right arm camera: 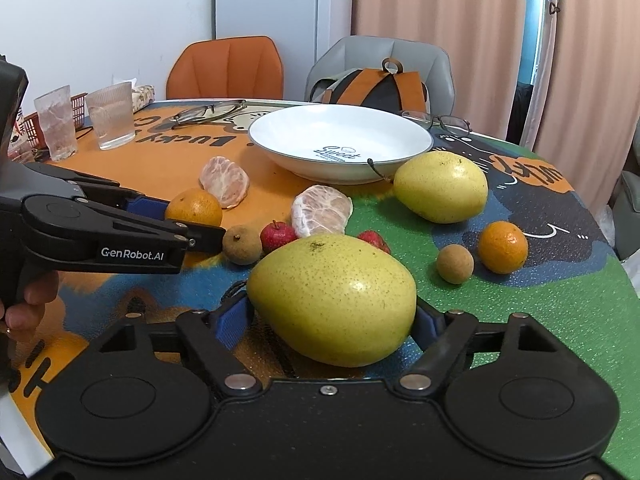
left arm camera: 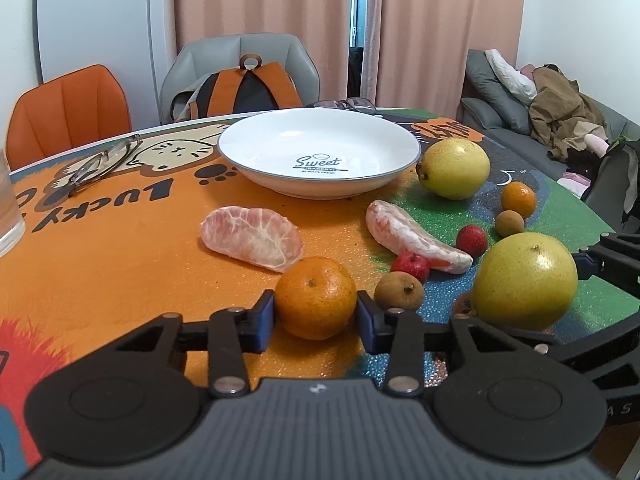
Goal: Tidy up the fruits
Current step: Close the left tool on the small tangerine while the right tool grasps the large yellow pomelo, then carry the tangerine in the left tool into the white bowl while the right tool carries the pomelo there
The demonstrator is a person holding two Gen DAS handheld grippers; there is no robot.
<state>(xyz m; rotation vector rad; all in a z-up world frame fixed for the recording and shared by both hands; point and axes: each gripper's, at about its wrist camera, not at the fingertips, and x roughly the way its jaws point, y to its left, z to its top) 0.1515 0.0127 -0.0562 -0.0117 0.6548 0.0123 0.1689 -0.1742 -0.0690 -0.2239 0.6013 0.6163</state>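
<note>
While both grippers sit low on the table, the step in hand looks like a double pick-up, and doing it well means squeezing each fruit across its widest part and lifting straight up before carrying it to the white plate, which holds nothing yet. At the left gripper the blue pads touch both flanks of a small orange, so it appears clamped on it, on the near side of the plate. The right gripper stands much wider around a large yellow pear; its pads lie against the fruit's sides, apparently gripping it, nearer than the plate and to its right. Between these and the plate lie peeled citrus pieces, a longan and small red fruits.
</note>
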